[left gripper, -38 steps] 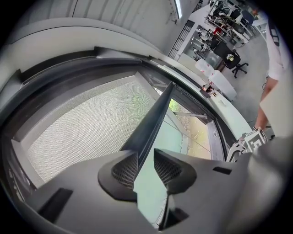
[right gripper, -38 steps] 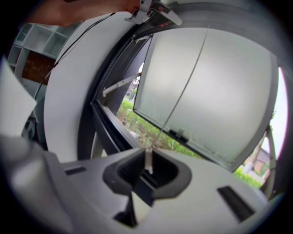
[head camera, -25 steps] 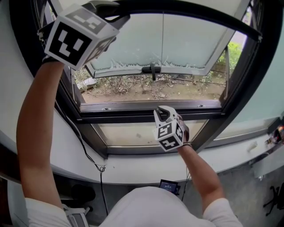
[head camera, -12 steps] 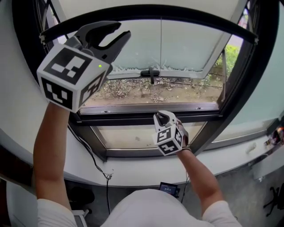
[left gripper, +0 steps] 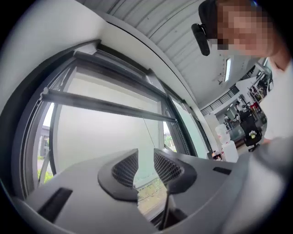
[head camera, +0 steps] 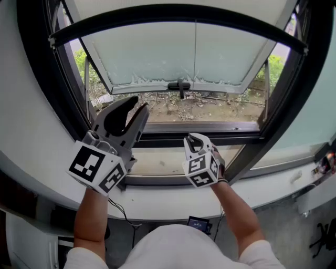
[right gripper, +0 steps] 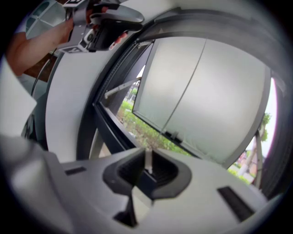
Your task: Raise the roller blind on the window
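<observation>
The roller blind's dark bottom bar [head camera: 178, 11] arcs across the top of the window, with pale blind fabric above it; the left gripper view shows the bar [left gripper: 110, 105] too. A thin pull cord [head camera: 195, 52] hangs from the bar's middle. My right gripper [head camera: 195, 137] sits low at the middle frame rail, shut on a thin white strip of that cord [right gripper: 148, 161]. My left gripper [head camera: 137, 105] is to its left, in front of the lower window frame. It stands open with nothing between its fingers [left gripper: 124, 170], and points up at the glass.
Behind the cord an outward-tilted sash with frosted glass [head camera: 147, 52] has a black handle [head camera: 180, 85]. Dry ground and shrubs lie outside. A white sill [head camera: 157, 202] runs under the dark frame [head camera: 68, 105], and a black cable [head camera: 123, 211] hangs below it.
My left gripper has dropped from the upper left, near the blind's bar, to beside the lower frame, rolling as it came. The right gripper has stayed where it was.
</observation>
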Motion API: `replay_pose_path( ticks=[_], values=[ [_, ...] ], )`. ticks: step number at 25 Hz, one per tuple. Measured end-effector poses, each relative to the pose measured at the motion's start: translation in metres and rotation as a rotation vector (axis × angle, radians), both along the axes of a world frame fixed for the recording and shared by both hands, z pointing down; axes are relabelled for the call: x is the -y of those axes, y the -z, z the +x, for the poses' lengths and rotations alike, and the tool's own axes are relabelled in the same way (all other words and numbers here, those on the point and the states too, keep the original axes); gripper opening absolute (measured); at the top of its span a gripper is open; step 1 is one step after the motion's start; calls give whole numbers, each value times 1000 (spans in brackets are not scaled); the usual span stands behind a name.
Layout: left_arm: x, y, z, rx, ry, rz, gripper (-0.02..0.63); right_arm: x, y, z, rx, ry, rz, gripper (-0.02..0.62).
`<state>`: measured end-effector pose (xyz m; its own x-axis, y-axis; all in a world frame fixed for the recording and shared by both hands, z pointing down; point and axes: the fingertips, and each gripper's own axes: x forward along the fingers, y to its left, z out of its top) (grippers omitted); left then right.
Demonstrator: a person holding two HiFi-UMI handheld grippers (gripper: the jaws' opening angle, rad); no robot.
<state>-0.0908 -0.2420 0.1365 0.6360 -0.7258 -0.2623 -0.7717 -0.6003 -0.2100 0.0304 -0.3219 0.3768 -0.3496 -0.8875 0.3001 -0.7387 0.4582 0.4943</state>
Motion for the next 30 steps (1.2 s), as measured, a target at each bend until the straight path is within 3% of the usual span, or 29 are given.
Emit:
replay_pose_path(
  ticks=[9, 19, 30],
  values=[
    [-20, -89, -4, -122, -50, -176, 120, -6, 1, 1, 39, -8, -2, 58],
    [-39, -174, 6, -173, -108, -384, 120, -15, 4, -5, 92, 13, -15, 58],
    [-54, -218, 6, -207, -120, -493, 120, -38, 54, -6, 175, 44, 85, 58]
  ],
)
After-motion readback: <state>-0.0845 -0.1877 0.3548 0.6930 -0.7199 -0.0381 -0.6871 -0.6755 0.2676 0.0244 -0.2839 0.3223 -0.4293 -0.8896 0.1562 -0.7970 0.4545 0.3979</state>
